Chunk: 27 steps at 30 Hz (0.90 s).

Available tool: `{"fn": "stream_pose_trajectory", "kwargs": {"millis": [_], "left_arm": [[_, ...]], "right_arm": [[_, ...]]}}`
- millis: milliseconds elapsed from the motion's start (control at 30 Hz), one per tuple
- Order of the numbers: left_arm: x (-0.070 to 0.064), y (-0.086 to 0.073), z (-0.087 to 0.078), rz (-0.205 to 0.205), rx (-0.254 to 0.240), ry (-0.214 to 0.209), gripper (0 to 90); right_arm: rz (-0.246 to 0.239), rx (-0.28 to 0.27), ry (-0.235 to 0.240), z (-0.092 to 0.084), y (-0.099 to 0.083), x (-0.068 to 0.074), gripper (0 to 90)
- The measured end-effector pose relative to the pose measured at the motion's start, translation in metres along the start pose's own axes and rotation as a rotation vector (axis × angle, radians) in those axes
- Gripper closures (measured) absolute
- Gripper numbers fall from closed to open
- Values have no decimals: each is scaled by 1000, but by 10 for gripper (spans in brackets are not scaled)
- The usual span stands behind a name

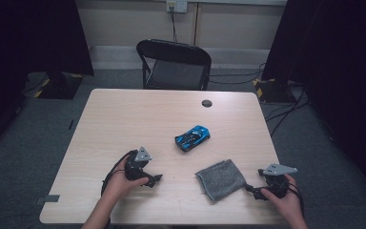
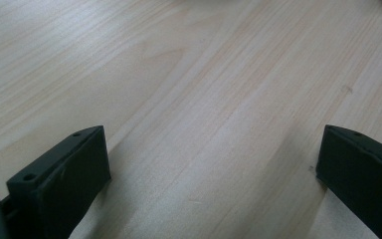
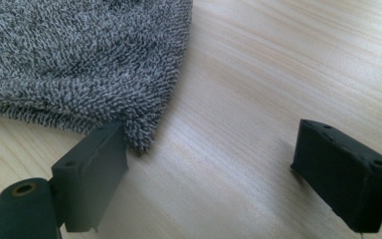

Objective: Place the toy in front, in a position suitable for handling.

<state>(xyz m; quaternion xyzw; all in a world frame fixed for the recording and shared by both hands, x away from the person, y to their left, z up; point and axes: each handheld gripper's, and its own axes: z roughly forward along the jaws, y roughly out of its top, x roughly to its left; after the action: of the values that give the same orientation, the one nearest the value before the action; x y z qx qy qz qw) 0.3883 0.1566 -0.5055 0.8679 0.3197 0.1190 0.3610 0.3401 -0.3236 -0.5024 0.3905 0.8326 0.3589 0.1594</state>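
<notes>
- A light wooden table (image 1: 124, 114) with a pale grain fills the middle of the room; a small dark round cap (image 1: 207, 103) sits near its far edge.
- A black folding chair (image 1: 174, 64) stands behind the table's far side.
- The floor (image 1: 314, 157) is grey carpet.
- A cream wall (image 1: 133, 21) runs along the back, with a socket (image 1: 176, 5) and a cable hanging down.
- Black curtains (image 1: 343, 57) close both sides.
- Light is dim and even.

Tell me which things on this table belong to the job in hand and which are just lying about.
In the job: folded grey terry cloth, right gripper with open jaws at its corner.

Lying about: blue toy car, small dark round disc, black folding chair.
</notes>
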Motion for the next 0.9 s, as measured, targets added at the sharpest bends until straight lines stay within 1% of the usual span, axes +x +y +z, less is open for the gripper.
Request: {"fn": "stream_pose_trajectory", "kwargs": {"millis": [700, 767, 833, 867, 900], "left_arm": [[0, 1, -1, -2, 3, 4, 6], [0, 3, -2, -18, 6, 17, 52], [0, 7, -2, -16, -4, 12, 161], [0, 9, -2, -28, -6, 8, 210], [0, 11, -1, -40, -1, 4, 180]], "right_arm": [[1, -1, 1, 0, 0, 0, 129], [1, -1, 1, 0, 0, 0, 129], [-1, 0, 0, 0, 0, 0, 129], [0, 0, 0, 0, 0, 0, 129], [1, -2, 2, 0, 0, 0, 129]]}}
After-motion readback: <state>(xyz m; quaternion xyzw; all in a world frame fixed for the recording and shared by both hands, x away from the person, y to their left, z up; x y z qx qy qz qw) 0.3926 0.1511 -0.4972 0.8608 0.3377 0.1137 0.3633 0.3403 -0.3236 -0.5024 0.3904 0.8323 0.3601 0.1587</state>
